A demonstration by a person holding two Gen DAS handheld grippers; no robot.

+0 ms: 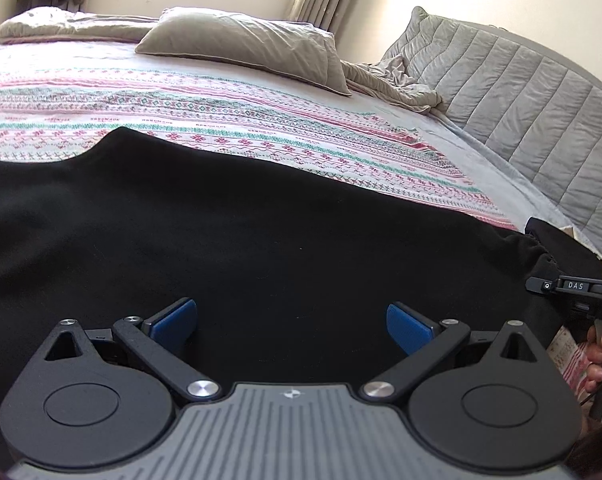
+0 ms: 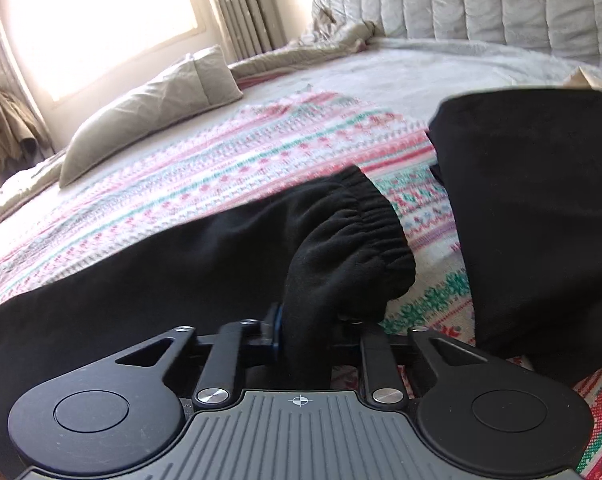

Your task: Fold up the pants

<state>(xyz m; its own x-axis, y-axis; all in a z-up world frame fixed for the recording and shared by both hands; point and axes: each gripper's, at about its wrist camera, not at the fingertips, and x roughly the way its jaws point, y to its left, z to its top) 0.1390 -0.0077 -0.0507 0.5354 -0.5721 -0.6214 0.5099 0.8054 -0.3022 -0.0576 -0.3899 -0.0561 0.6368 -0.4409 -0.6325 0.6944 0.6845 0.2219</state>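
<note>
The black pants [image 1: 241,220] lie spread on the patterned bedspread [image 1: 221,120]. My left gripper [image 1: 292,326] is open, its blue pads [image 1: 173,326] just above the black cloth, holding nothing. My right gripper [image 2: 315,332] is shut on the pants' elastic cuff [image 2: 353,240] and holds that leg end lifted. Its pads are hidden by the cloth. Another black part of the pants [image 2: 541,220] lies to the right. The right gripper also shows at the left wrist view's right edge [image 1: 573,286], by the gathered cuff [image 1: 541,252].
A grey pillow [image 1: 241,44] and a crumpled sheet [image 1: 393,80] lie at the head of the bed. A quilted grey headboard [image 1: 521,100] runs along the right. A window with curtains [image 2: 101,20] is behind.
</note>
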